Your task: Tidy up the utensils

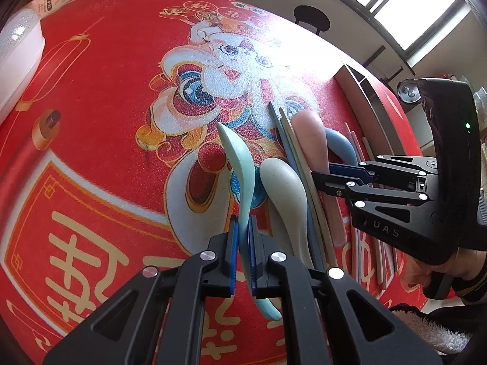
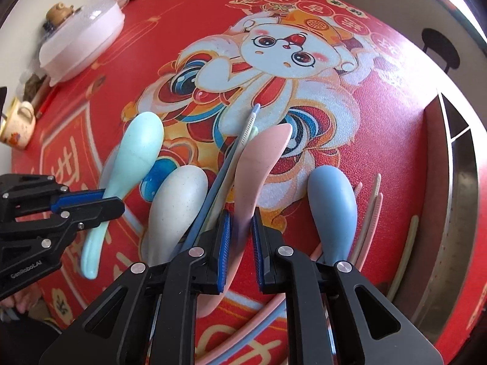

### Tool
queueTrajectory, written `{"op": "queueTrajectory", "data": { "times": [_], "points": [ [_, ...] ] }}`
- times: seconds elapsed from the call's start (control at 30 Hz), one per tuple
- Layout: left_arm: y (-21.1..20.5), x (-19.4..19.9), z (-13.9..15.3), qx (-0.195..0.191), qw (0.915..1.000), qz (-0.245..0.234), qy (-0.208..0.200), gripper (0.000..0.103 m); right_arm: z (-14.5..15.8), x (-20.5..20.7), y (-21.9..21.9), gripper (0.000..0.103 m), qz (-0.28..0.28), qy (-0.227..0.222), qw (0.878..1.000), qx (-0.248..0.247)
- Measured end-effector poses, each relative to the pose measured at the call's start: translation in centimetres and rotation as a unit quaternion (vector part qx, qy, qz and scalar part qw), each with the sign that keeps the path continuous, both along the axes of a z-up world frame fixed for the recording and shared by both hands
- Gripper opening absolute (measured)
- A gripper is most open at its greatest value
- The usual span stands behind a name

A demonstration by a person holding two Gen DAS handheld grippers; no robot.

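My left gripper (image 1: 242,237) is shut on the handle of a light teal spoon (image 1: 240,164), which tilts up from the red mat; it also shows in the right wrist view (image 2: 137,155). My right gripper (image 2: 241,228) is shut on the handle of a pink spoon (image 2: 258,164), seen in the left wrist view (image 1: 313,140) too. A white spoon (image 2: 179,200) lies between them, with blue and pale chopsticks (image 2: 219,179) beside it. A blue spoon (image 2: 333,203) lies to the right, next to pink and cream chopsticks (image 2: 369,210).
A red mat with a rabbit print (image 2: 289,45) covers the table. A white lidded dish (image 2: 79,42) and a mug (image 2: 18,121) stand at the far left. The table's metal rim (image 2: 456,213) runs along the right. A black chair (image 1: 312,18) stands beyond.
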State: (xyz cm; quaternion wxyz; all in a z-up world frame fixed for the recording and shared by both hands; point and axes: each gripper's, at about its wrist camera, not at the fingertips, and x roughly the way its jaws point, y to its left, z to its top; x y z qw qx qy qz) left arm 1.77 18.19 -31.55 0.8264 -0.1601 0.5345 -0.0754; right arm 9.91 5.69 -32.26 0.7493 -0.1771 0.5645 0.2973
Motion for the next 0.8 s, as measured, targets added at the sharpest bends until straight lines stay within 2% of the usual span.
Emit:
{"op": "queueTrajectory", "data": {
  "times": [0.03, 0.1, 0.3, 0.47, 0.63, 0.8],
  "points": [
    [0.0, 0.0, 0.1, 0.000, 1.0000, 0.000, 0.000, 0.006, 0.1, -0.1, 0.1, 0.007, 0.004, -0.001, 1.000, -0.002],
    [-0.1, 0.1, 0.3, -0.003, 1.0000, 0.000, -0.002, 0.006, 0.2, -0.3, -0.2, 0.006, 0.000, -0.004, 1.000, -0.006],
    [-0.4, 0.7, 1.8, -0.014, 0.9998, -0.006, -0.015, 0.006, 1.5, 0.2, -4.3, 0.006, -0.068, 0.028, 0.995, 0.072],
    [-1.8, 1.8, 3.3, -0.025, 0.9992, -0.020, -0.026, 0.006, 2.9, 0.0, -7.4, 0.006, -0.102, 0.031, 0.989, 0.107],
    [-4.5, 3.7, 4.7, -0.020, 0.9978, -0.052, -0.036, 0.006, 4.9, 0.2, -10.9, 0.006, -0.132, 0.010, 0.983, 0.127],
    [-8.5, 7.1, 6.1, -0.024, 0.9949, -0.089, -0.041, 0.006, 6.3, 1.7, -16.3, 0.006, -0.174, -0.018, 0.977, 0.123]
  ]
}}
